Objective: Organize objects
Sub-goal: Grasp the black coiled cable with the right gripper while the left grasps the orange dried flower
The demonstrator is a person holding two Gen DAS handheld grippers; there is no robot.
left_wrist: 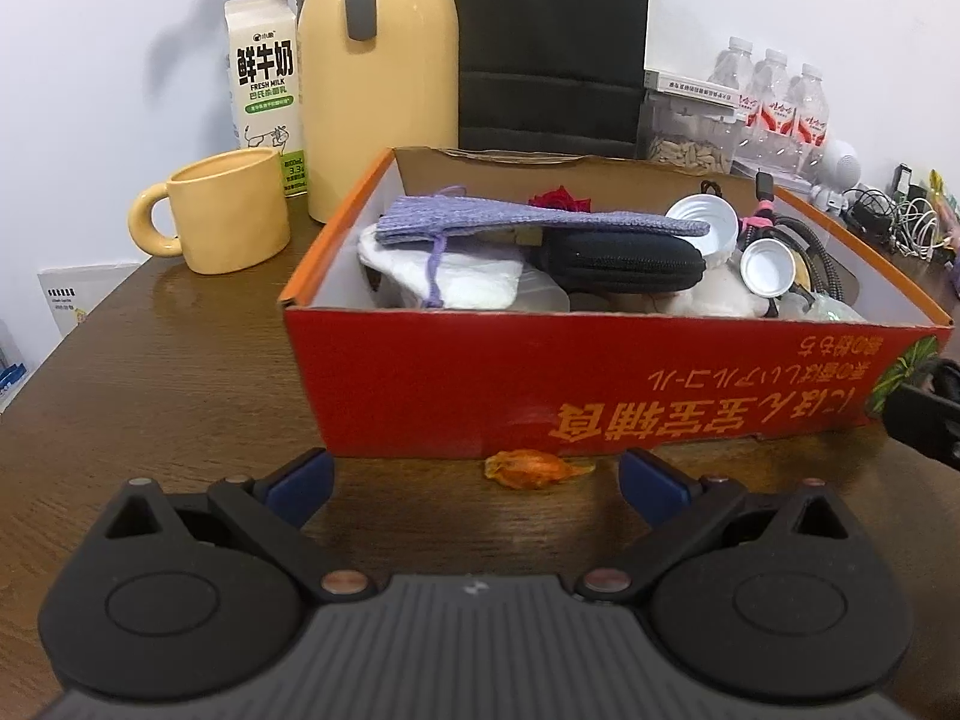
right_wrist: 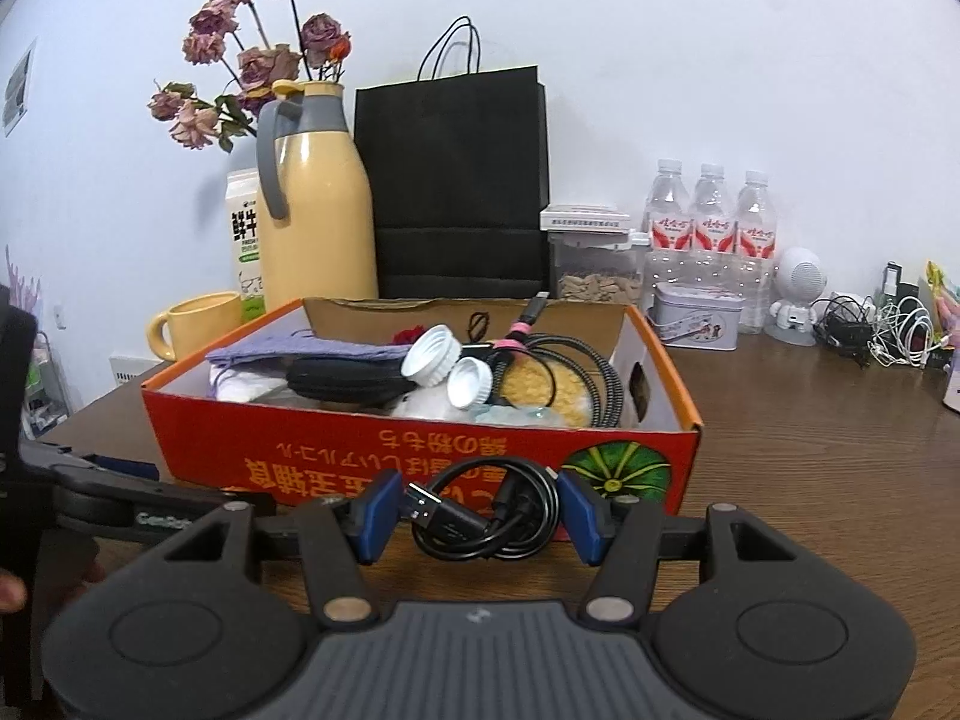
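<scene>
Right jaws pinching coiled black cable [right_wrist: 486, 510], box [right_wrist: 420, 450] straight ahead, rim above my grip; left gripper [left_wrist: 477, 477] spread, empty

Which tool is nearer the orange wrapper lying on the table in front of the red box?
Left. The left tool, open, has the orange wrapper right between its fingertips. The right tool is off to its right, holding a coiled black cable.

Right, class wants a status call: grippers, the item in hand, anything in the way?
Left gripper open, empty. Right gripper shut on coiled black cable. Red box ahead, already crowded. Orange wrapper loose on table.
</scene>
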